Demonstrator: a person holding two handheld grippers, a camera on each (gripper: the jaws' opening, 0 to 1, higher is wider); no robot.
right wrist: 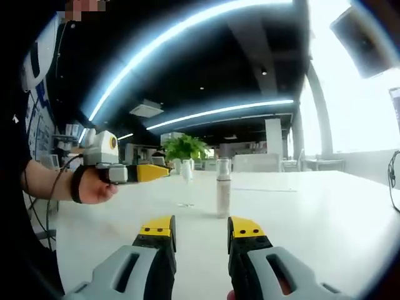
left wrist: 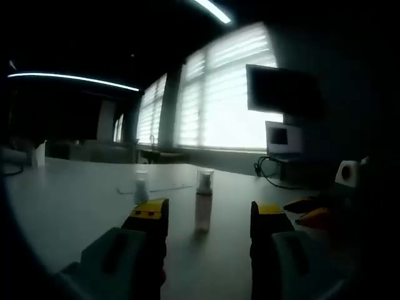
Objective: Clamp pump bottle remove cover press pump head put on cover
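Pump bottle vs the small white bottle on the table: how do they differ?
The pump bottle is taller, with a pale translucent body and clear cover; the small white bottle is shorter and looks opaque. The pump bottle stands nearer, between the left gripper jaws' line of sight; the small white bottle stands farther back, off to one side. Both are upright on the white table, untouched.

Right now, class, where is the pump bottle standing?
The pump bottle stands upright on the white table, ahead of the open right gripper, beside a smaller clear bottle.

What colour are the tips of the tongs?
Yellow tips on grey bodies, clearest in the right gripper view on the right tongs; the left tongs match.
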